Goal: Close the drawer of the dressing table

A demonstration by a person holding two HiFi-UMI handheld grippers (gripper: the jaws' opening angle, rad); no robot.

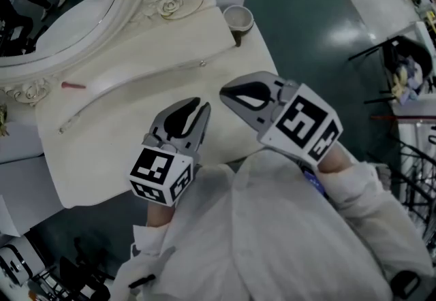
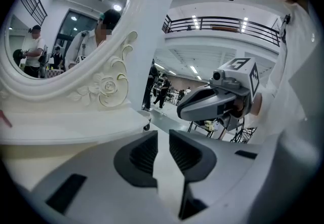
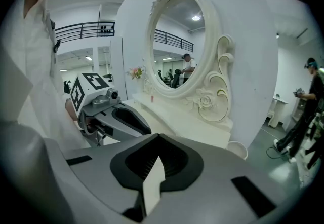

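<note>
Grippers first: our left gripper (image 2: 163,136) holds its jaws a narrow slit apart with nothing between them, and our right gripper (image 3: 156,139) has its jaws pressed together at the tips, with nothing caught in them. We hold the two side by side, near each other but apart, both tilted downward. Below and ahead of them lies the pale top of the dressing table (image 1: 102,156), whose near edge runs under both grippers. The drawer we cannot make out, as no view shows its front. Well beyond the left gripper's tips and off to its outer side, a small red stick (image 1: 73,86) lies on the top near the oval mirror (image 1: 54,20). Ahead of the right gripper, a cup (image 1: 238,19) shows just beside the table's far corner, close to the carved rose (image 1: 170,3) on the mirror frame. Green floor (image 1: 320,48) spreads past the right gripper's outer side.
</note>
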